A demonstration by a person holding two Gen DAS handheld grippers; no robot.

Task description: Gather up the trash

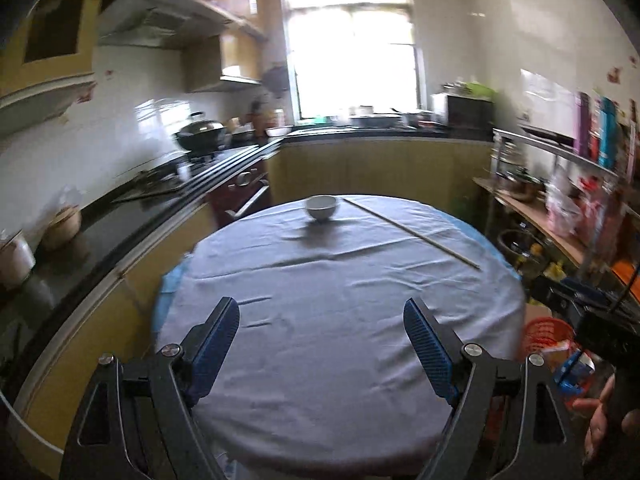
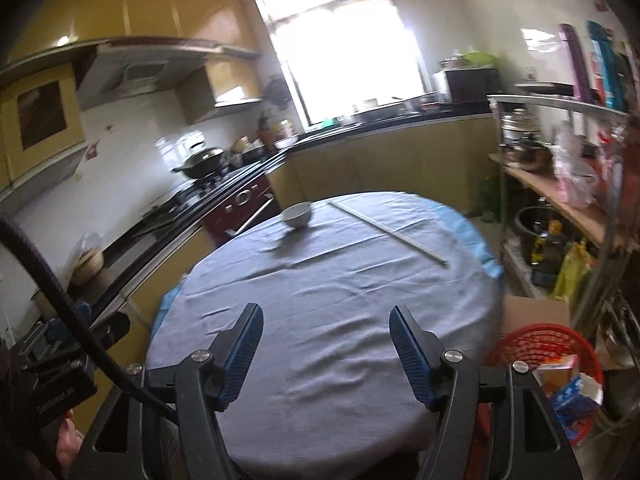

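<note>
Left wrist view: left claw (image 1: pixel 321 322) spread wide and empty above the near half of the round desk under a grey-blue cloth (image 1: pixel 340 300), which carries only a small white ceramic bowl (image 1: pixel 321 207) and a long pale wooden chopstick (image 1: pixel 412 232) at the far side; no loose trash visible on the cloth. Right wrist view: right claw (image 2: pixel 326 330) likewise apart and empty, with the red plastic mesh basket (image 2: pixel 540 344) on the floor just off the desk's right edge, already holding the cartons (image 2: pixel 568 384). Judgement: collecting looks near done, so any further reach should travel over open cloth, clear of bowl and desk rim.
</note>
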